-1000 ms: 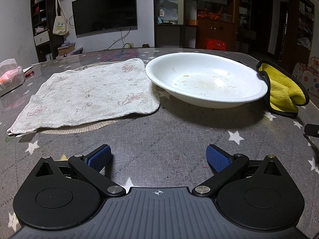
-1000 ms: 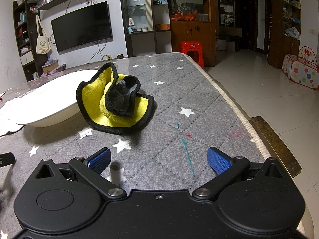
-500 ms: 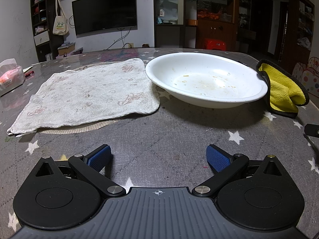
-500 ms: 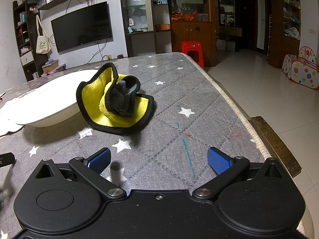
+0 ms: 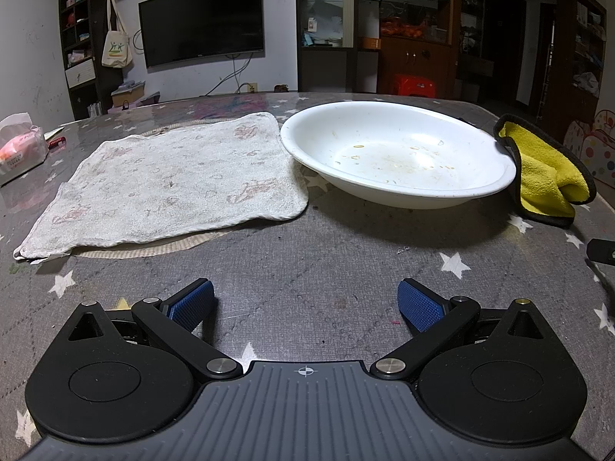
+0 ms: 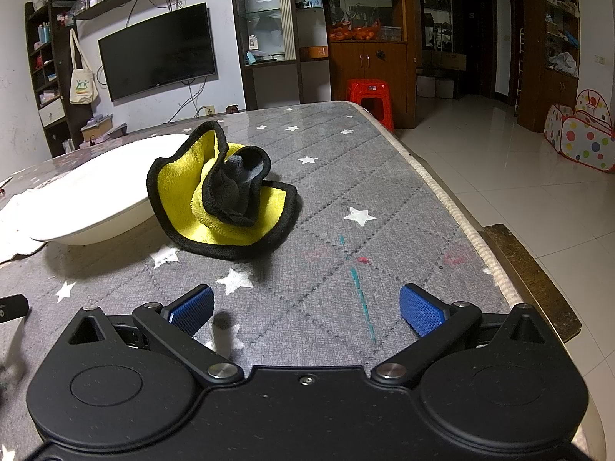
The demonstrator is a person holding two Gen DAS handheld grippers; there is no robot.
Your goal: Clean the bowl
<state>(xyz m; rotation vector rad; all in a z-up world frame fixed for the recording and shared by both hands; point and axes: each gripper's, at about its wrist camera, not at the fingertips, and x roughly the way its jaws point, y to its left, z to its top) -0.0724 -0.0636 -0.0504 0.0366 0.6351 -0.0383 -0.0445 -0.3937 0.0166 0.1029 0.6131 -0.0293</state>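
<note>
Ahead of left gripper: wide, empty; soiled bowl, white towel visible.
Right gripper: wide, empty; yellow cloth ahead-left, bowl interior hidden, perhaps touching cloth.

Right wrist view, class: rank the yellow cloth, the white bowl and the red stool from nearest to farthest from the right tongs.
1. yellow cloth: crumpled on the table, ahead and left of the open right tongs.
2. white bowl: farther left, just behind the cloth.
3. red stool: on the floor beyond the table's far end.
</note>
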